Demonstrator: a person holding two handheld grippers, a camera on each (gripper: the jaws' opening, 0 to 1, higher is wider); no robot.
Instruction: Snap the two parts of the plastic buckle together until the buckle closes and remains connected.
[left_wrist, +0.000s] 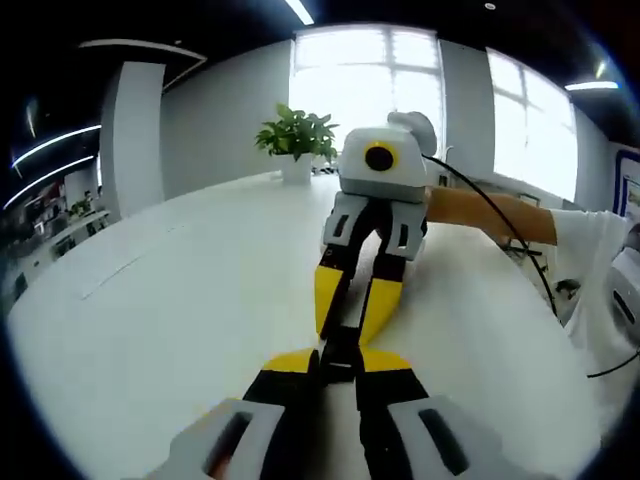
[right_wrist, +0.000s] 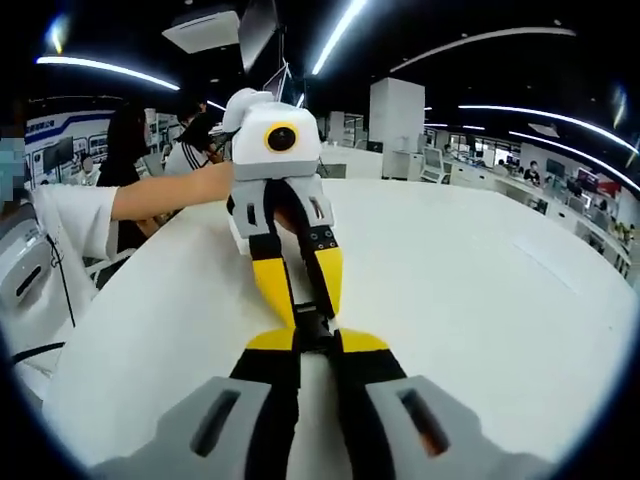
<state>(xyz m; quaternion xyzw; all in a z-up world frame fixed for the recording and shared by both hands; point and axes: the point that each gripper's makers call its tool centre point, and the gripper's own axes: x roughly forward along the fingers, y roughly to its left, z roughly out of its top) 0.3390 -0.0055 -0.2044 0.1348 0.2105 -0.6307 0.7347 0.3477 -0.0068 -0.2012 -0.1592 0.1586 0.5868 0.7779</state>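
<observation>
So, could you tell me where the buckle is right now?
The black buckle sits low and central in both views, pinched between the left gripper and right gripper, just above the white table.

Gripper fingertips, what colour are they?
Yellow fingertips on black jaws, clearest in the right gripper view.

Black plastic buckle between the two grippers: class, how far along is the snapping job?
Done: both grippers, left gripper and right gripper, have brought the black plastic buckle together nose to nose above the white table. In hand: each clamps one end, pressing inward. Left: whether it has clicked shut is hidden by the yellow tips; releasing it would show whether it holds.
</observation>
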